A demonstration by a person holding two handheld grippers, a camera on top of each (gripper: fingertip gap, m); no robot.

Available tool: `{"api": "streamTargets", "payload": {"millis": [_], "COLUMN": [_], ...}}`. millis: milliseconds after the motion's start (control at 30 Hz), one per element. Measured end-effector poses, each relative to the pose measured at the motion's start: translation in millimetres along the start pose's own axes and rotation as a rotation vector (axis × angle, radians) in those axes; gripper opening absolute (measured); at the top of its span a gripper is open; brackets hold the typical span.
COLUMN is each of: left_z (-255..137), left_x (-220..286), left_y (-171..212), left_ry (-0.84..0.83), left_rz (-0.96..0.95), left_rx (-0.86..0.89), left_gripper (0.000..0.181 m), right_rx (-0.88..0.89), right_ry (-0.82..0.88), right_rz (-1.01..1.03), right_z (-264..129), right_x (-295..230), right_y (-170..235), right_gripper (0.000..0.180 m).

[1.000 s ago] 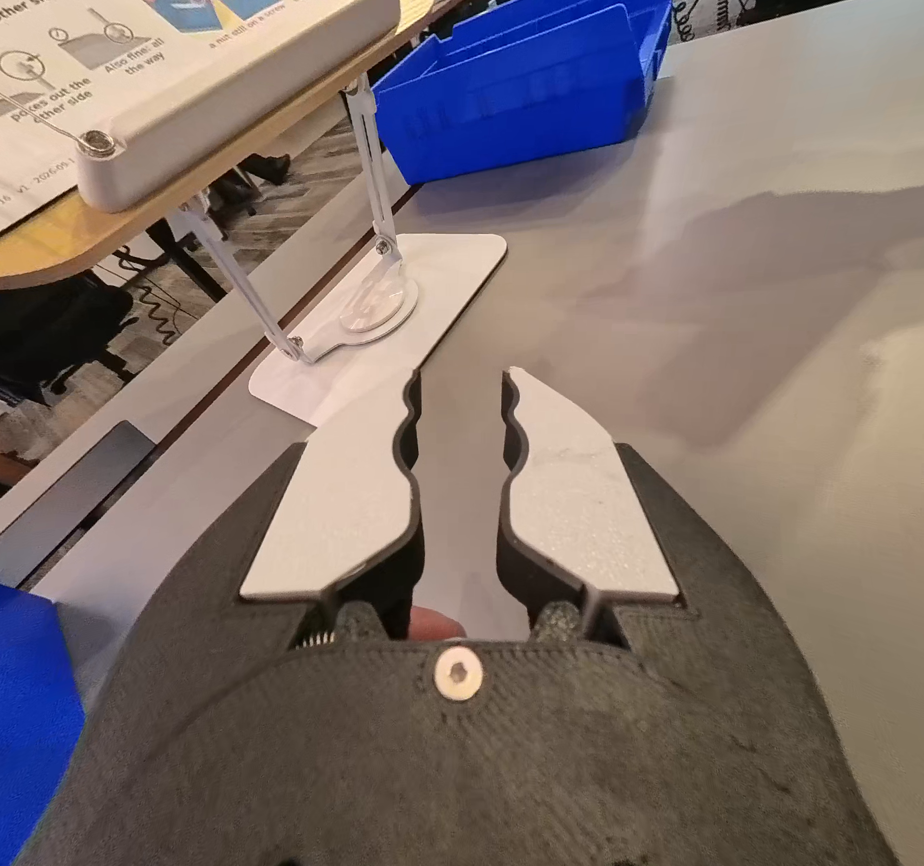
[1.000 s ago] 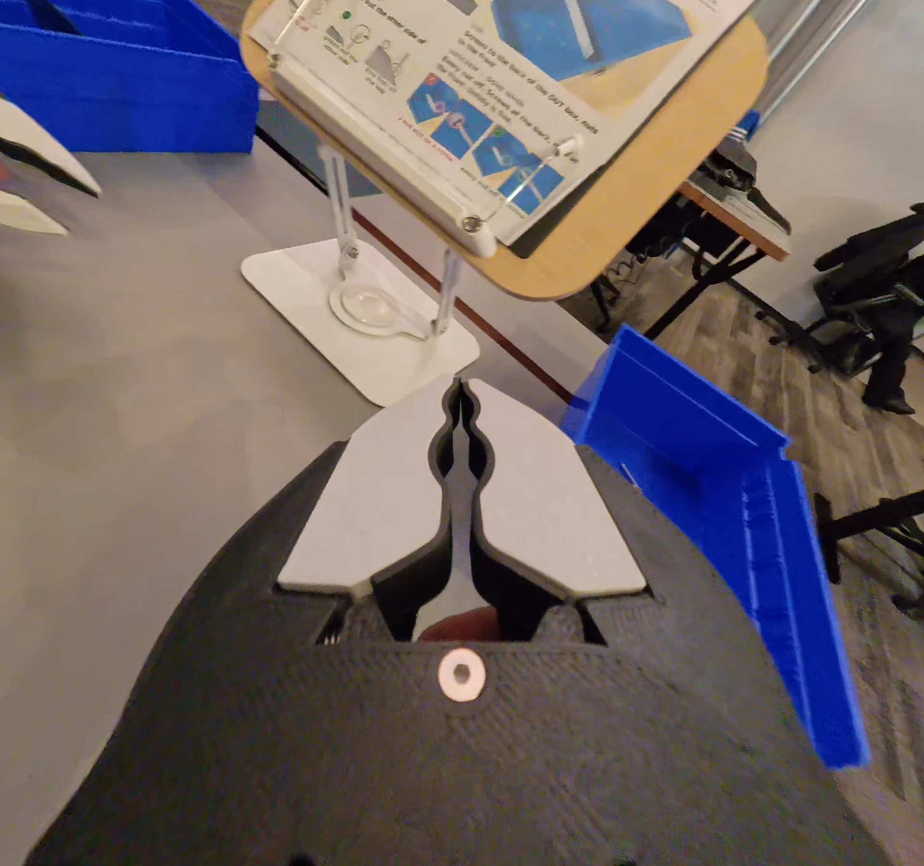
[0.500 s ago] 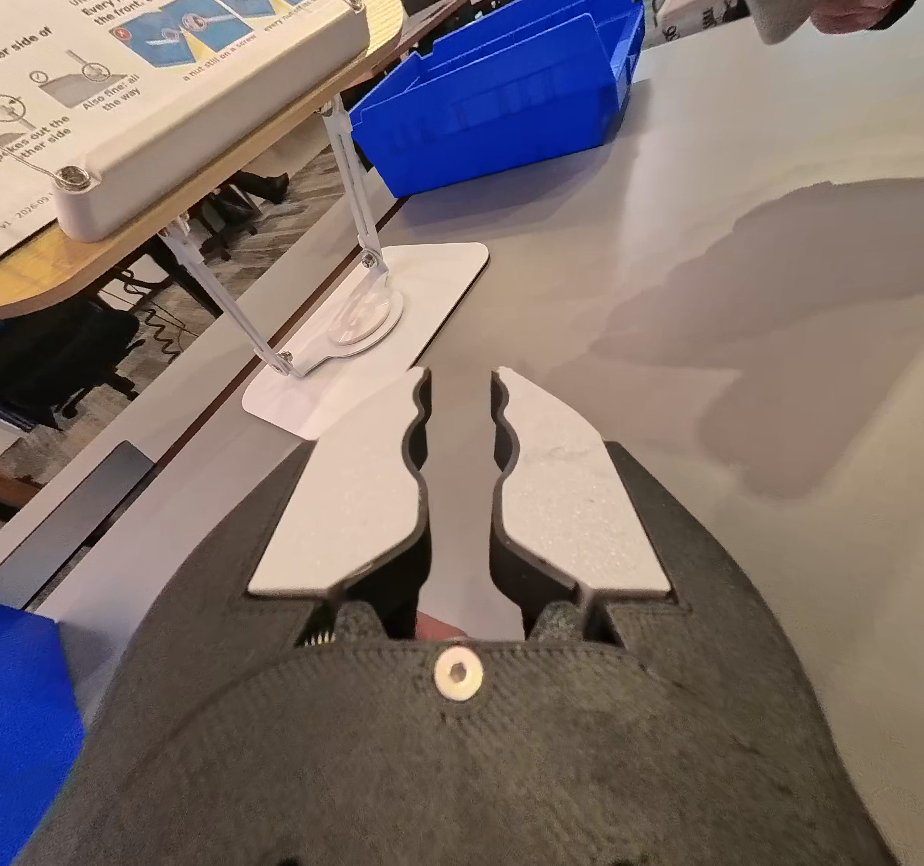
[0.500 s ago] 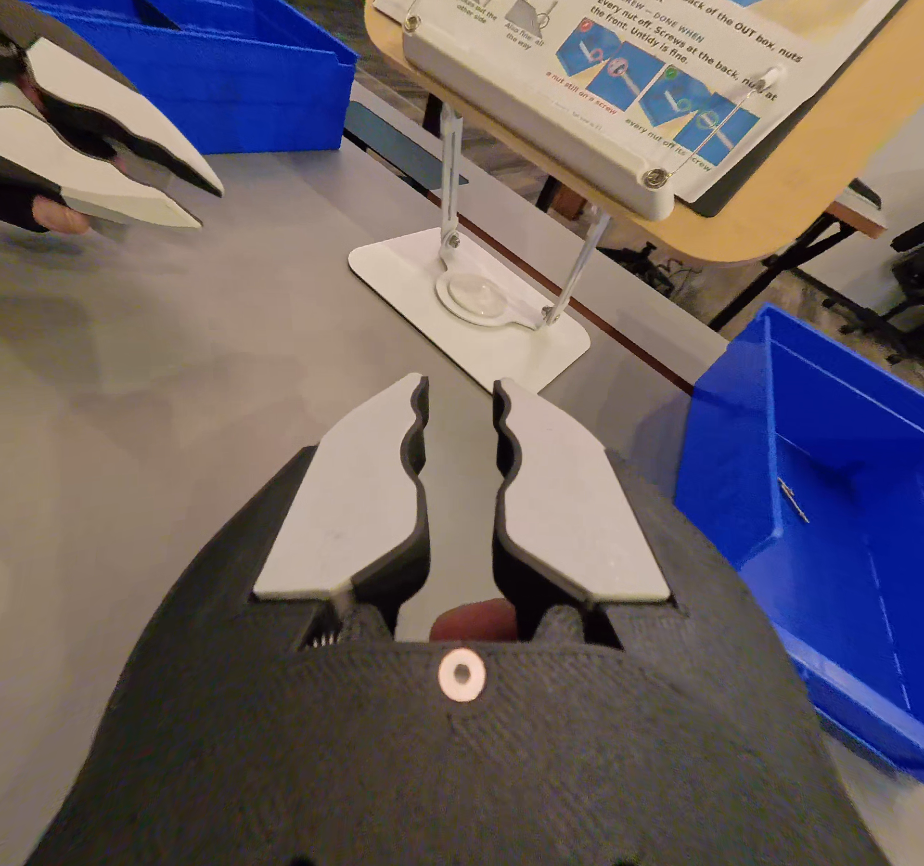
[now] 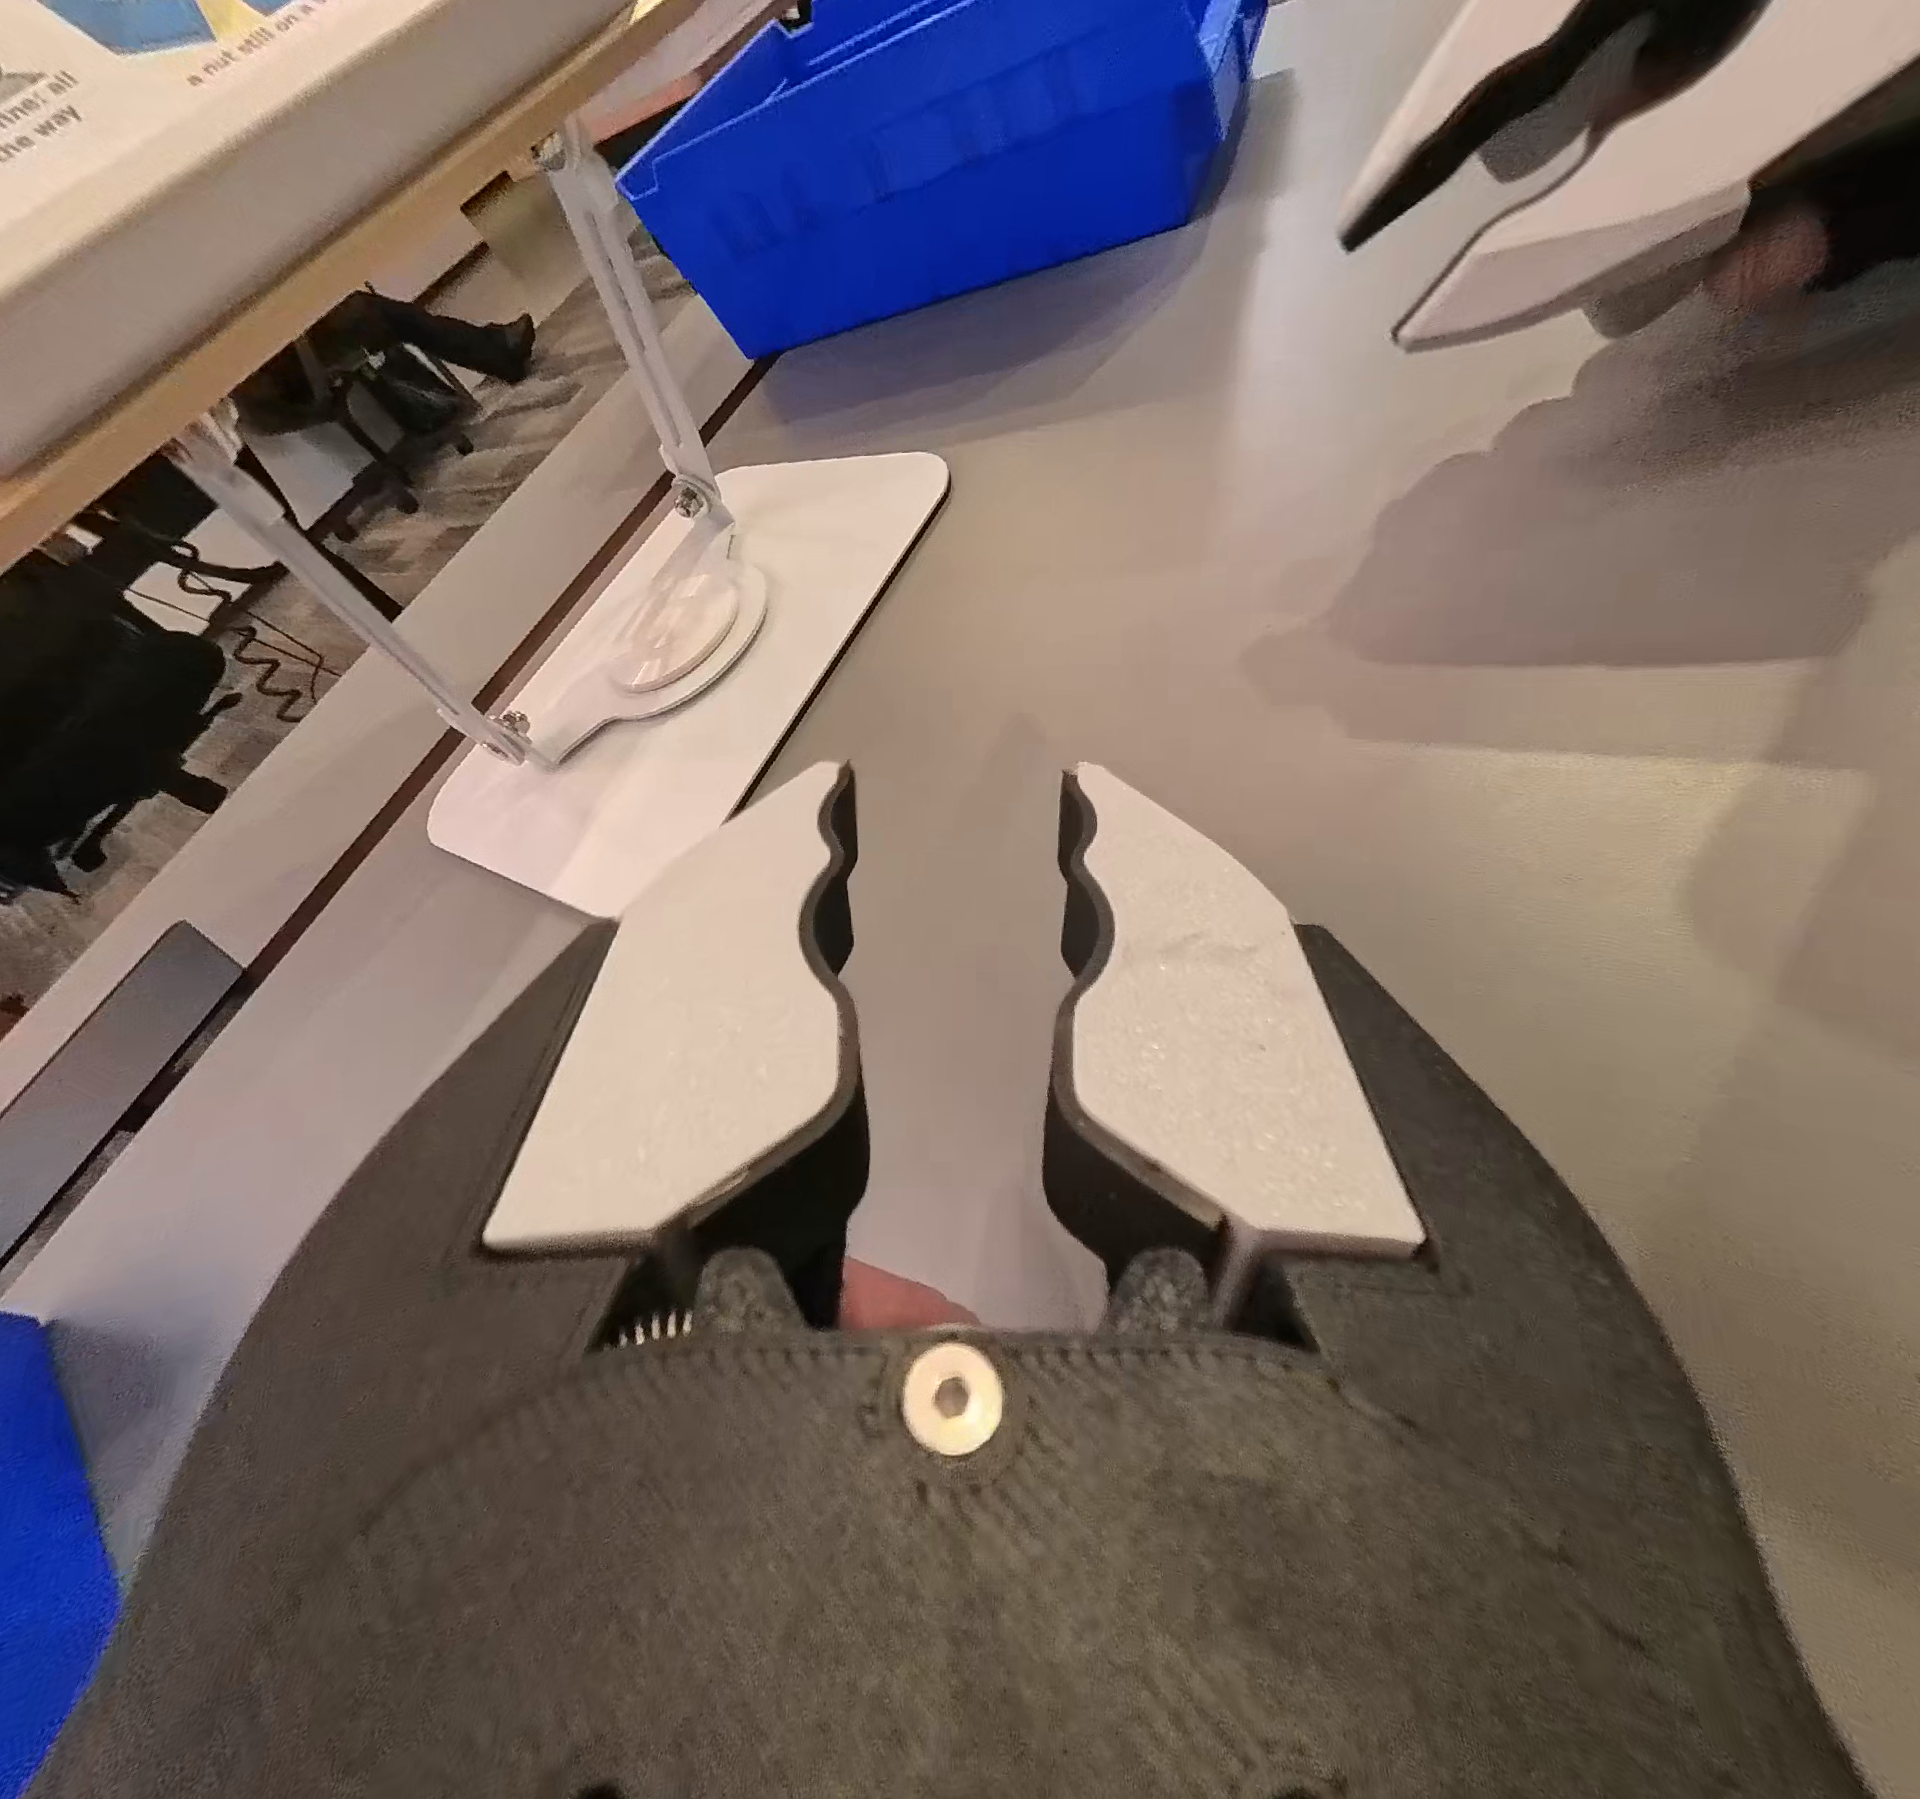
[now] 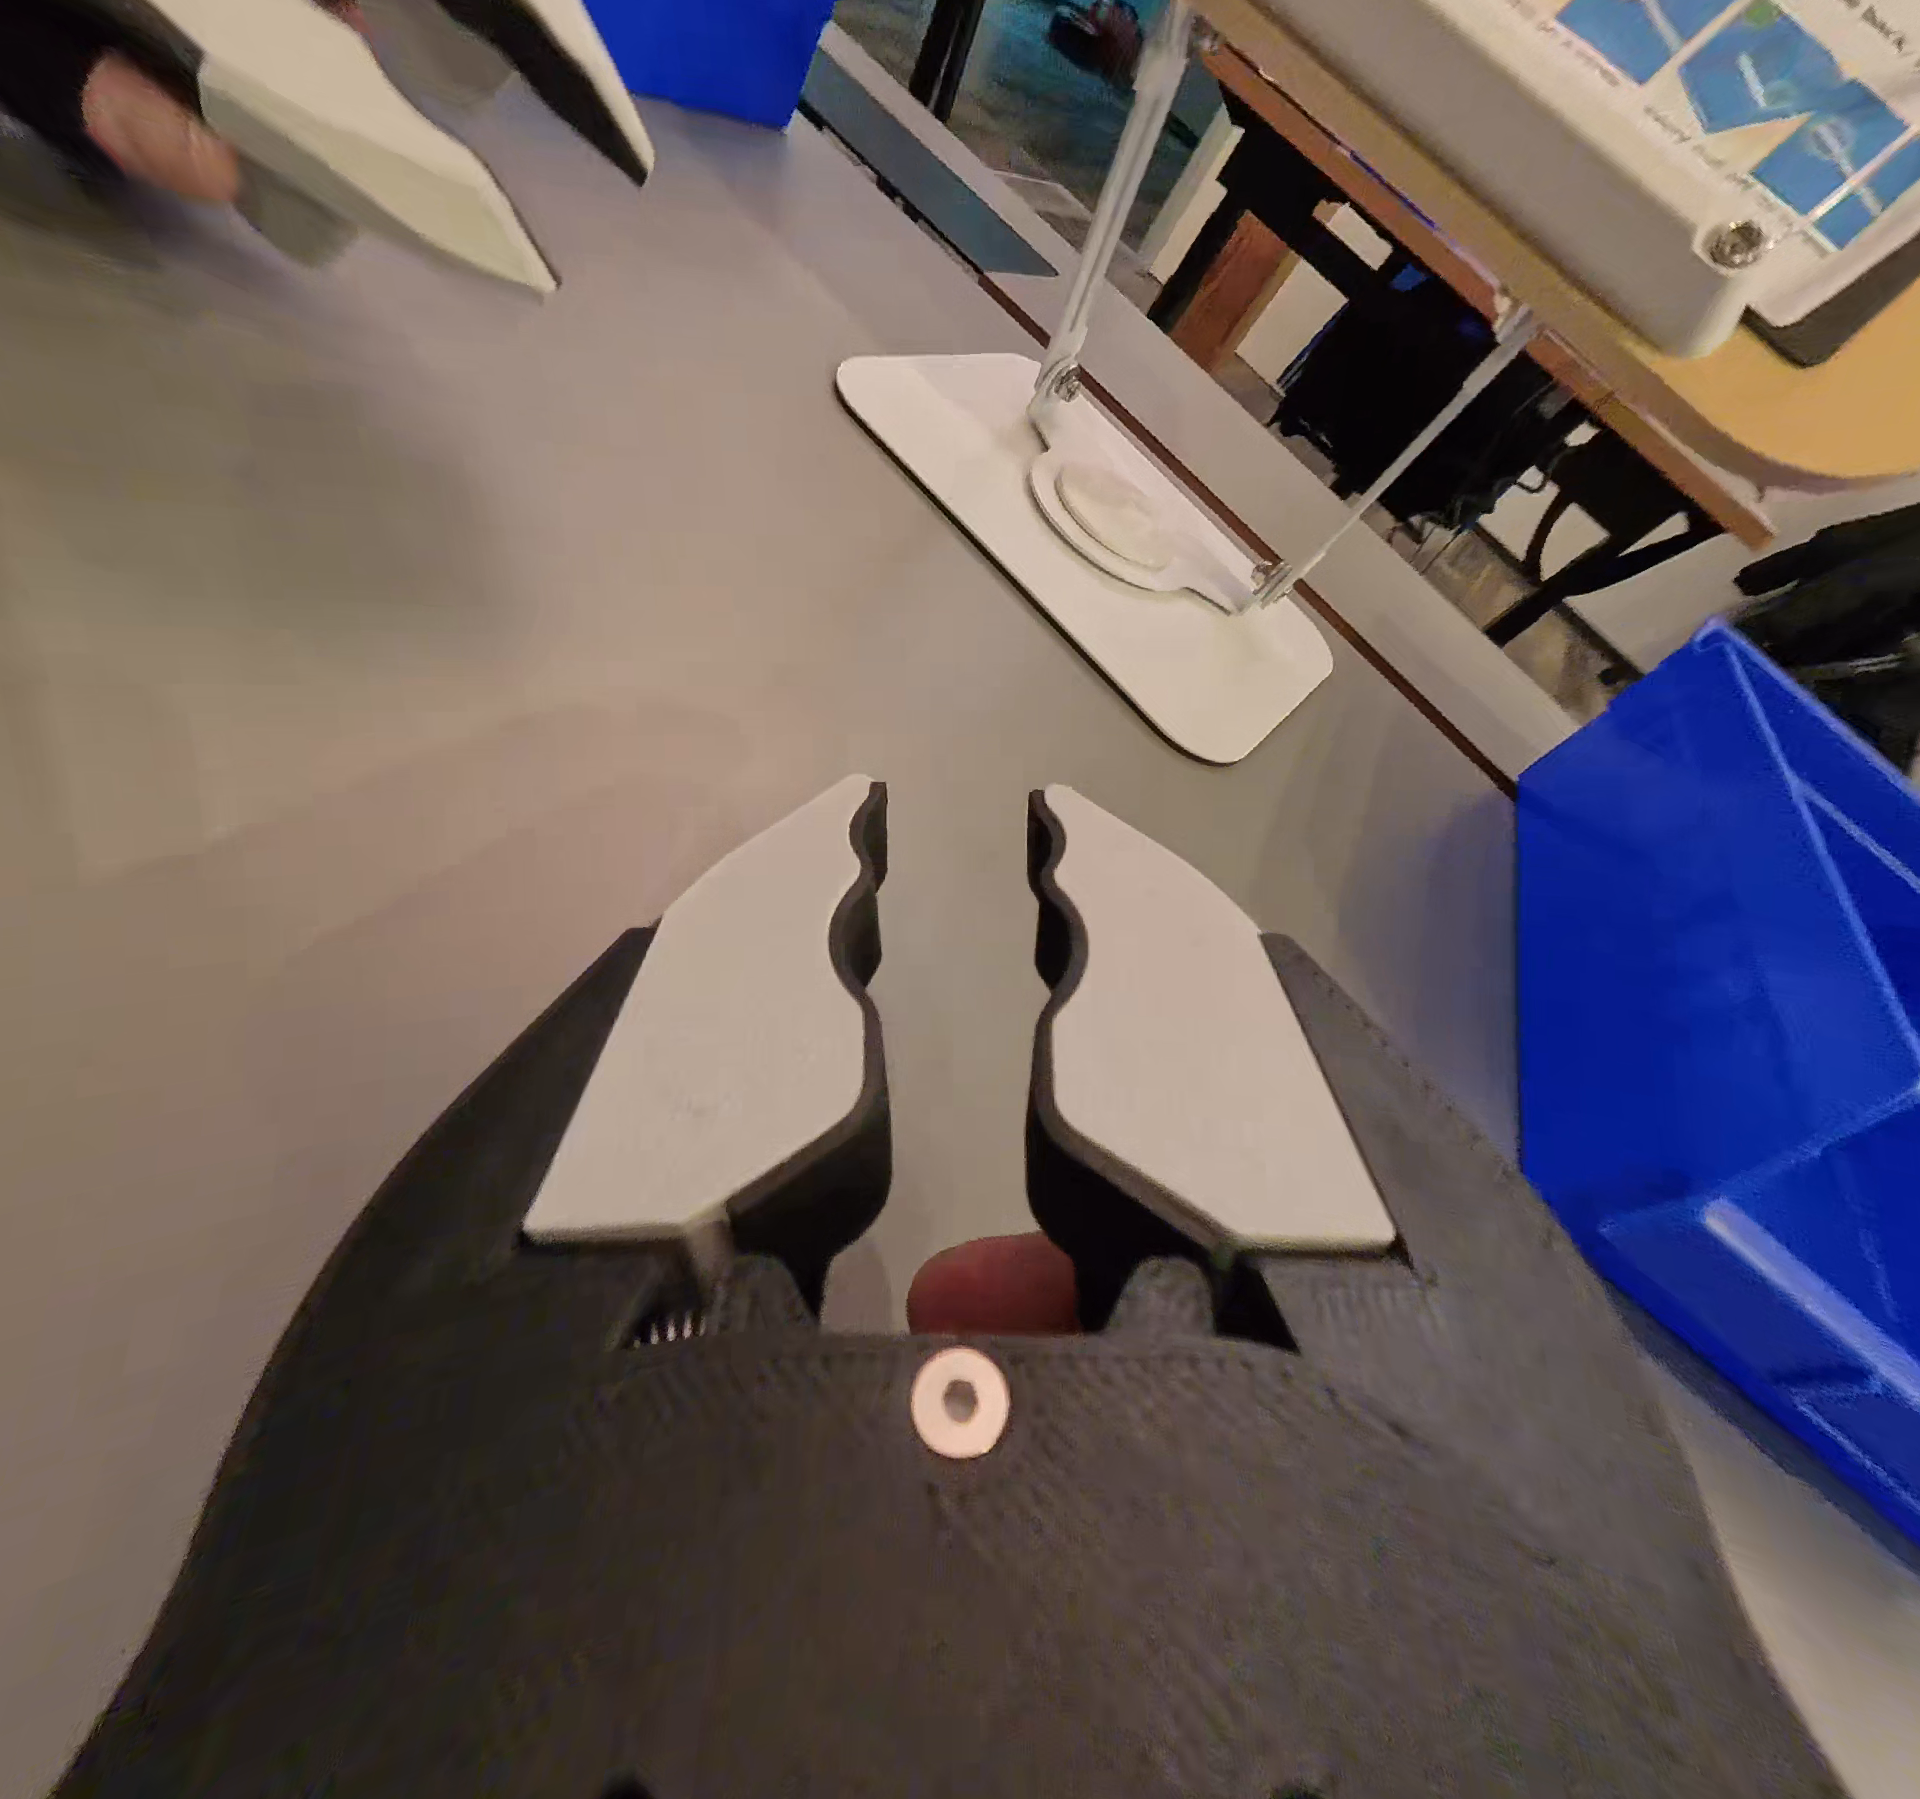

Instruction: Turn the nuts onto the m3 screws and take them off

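The left gripper hangs low over the grey surface with its jaws parted and nothing between them; only bare surface shows through the gap. The right gripper sits the same way, jaws apart and empty, a fingertip showing behind them at the base.

Each gripper appears in the other's view: in the left wrist view the right gripper comes in from the upper right, blurred, and in the right wrist view the left gripper comes in from the upper left, also blurred. Both show a gap between their pale fingers.

Ahead of both stands an instruction board on thin clear legs, fixed to a white base plate that lies flat on the surface near its far edge. One blue bin sits on the surface beyond the plate in the left wrist view. Another blue bin lies just beside the right gripper, at the right edge of the right wrist view, with a divider inside.

No nuts or screws can be made out in either view; the visible part of the bin near the right gripper is blurred, and the inside of the other bin is hidden by its wall
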State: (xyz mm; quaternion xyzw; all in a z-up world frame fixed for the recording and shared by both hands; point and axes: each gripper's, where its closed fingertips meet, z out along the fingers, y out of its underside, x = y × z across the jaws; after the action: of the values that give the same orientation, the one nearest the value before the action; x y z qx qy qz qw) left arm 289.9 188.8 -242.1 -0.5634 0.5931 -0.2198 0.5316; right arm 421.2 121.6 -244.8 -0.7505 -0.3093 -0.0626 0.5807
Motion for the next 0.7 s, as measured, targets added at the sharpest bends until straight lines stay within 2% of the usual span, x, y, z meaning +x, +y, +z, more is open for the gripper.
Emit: {"api": "streamTargets", "payload": {"millis": [33, 333, 700], "left_z": [-0.2, -8.6, -39.2], "left_x": [-1.0, -10.7, -18.6], "left_y": [0.6, 11.4, 22.0], "left_ry": [-0.003, -0.064, -0.208], "left_rz": [-0.005, 0.012, 0.059], "left_rx": [0.000, -0.030, -0.064], "left_gripper": [0.036, 0.035, 0.034], "right_rx": [-0.011, -0.040, 0.002], "right_ry": [0.005, 0.033, 0.063], "right_rz": [-0.027, -0.040, 0.031], "right_z": [1.0, 1.2, -8.6], "right_x": [-1.0, 7.9, 27.6], "right_y": [0.7, 10.8, 12.1], "right_gripper": [0.027, 0.031, 0.040]}}
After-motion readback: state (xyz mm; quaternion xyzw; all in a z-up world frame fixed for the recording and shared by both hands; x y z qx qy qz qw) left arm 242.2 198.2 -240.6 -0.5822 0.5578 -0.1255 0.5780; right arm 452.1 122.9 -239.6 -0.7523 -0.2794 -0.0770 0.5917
